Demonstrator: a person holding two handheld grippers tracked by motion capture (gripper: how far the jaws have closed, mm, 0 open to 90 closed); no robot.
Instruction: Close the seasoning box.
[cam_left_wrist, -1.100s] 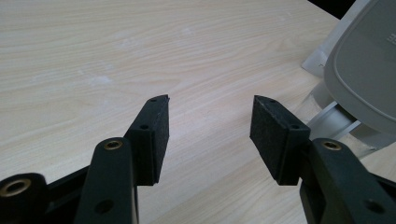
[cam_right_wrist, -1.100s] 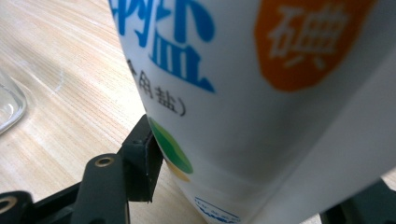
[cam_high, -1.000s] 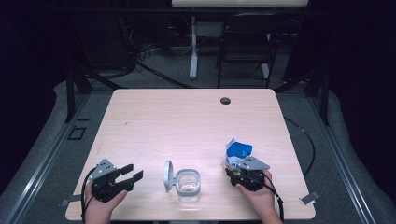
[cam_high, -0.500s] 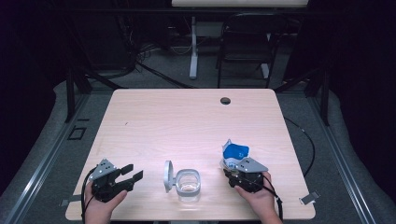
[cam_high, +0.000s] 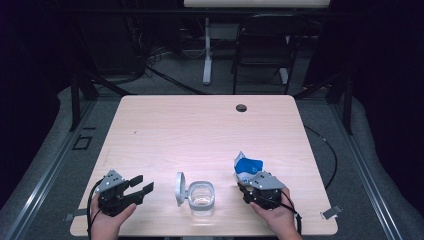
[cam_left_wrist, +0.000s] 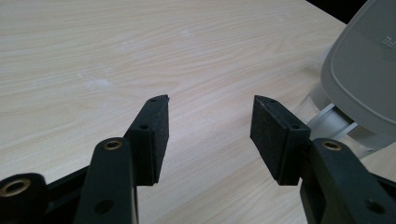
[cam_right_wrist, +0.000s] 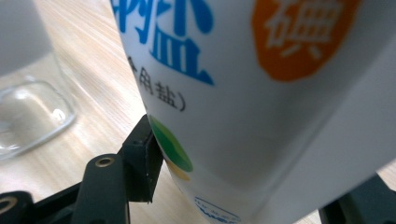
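Right tool (cam_high: 248, 183) near the front edge of the tabletop (cam_high: 200, 130), clamped on a white salt bag (cam_right_wrist: 261, 93): blue and orange printed characters, green dot low on its side, blue top open in the high view. Left tool (cam_high: 141, 184) at front-left, jaws spread with nothing between them. Between the two sits a clear glass container (cam_high: 201, 195) with its grey lid (cam_high: 179, 188) hinged up on the left side.

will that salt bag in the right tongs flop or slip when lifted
The salt bag looks like a soft printed pouch, so it will probably sag. Its glossy skin may slip. The right tongs press its lower part, and its open top could spill if tilted.
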